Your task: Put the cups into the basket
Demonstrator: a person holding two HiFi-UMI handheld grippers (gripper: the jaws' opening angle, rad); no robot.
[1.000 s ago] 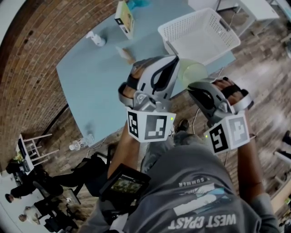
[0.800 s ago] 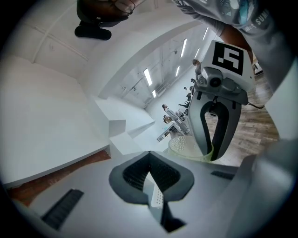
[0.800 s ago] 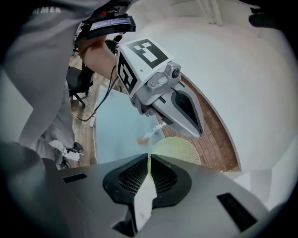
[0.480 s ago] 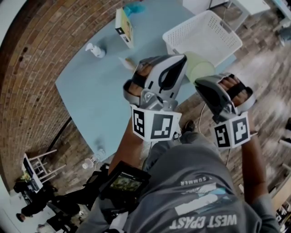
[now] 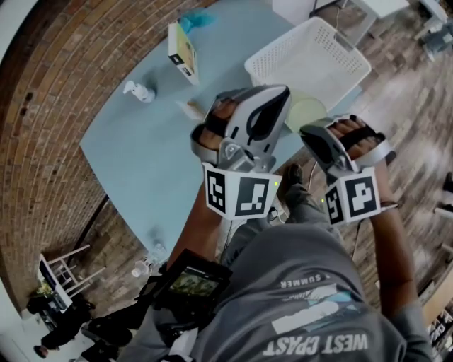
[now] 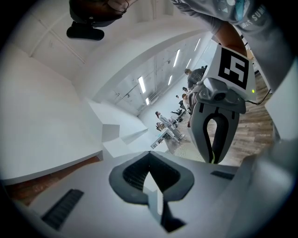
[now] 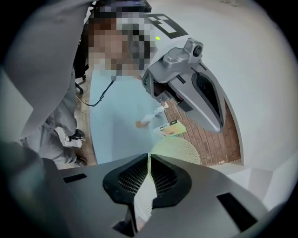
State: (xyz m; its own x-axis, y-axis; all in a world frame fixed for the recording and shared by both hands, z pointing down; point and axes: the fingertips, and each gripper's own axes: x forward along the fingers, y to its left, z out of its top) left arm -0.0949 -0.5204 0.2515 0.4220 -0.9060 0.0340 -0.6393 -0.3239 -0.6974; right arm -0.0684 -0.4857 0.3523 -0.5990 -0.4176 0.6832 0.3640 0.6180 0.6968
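Note:
A translucent pale green cup (image 5: 306, 109) hangs over the table's near edge, just short of the white mesh basket (image 5: 283, 42). My right gripper (image 5: 307, 134) is shut on its thin rim. In the right gripper view the cup wall (image 7: 173, 149) rises from between the closed jaws of the right gripper (image 7: 149, 163), and the basket's mesh shows through it. My left gripper (image 5: 281, 93) is raised beside it, to the cup's left. In its own view the left gripper (image 6: 150, 169) points up at the ceiling, jaws together, with no cup seen in them.
The light blue table (image 5: 141, 162) also carries a white pump bottle (image 5: 138, 90), a yellow box (image 5: 182, 49), a blue thing (image 5: 195, 20) and a small tan piece (image 5: 190, 107). Brick floor lies to the left, wood floor to the right. People stand far off in the room.
Both grippers and the green cup hold nearly the same raised pose. The table and basket have slid slightly in the head view as the camera moved.

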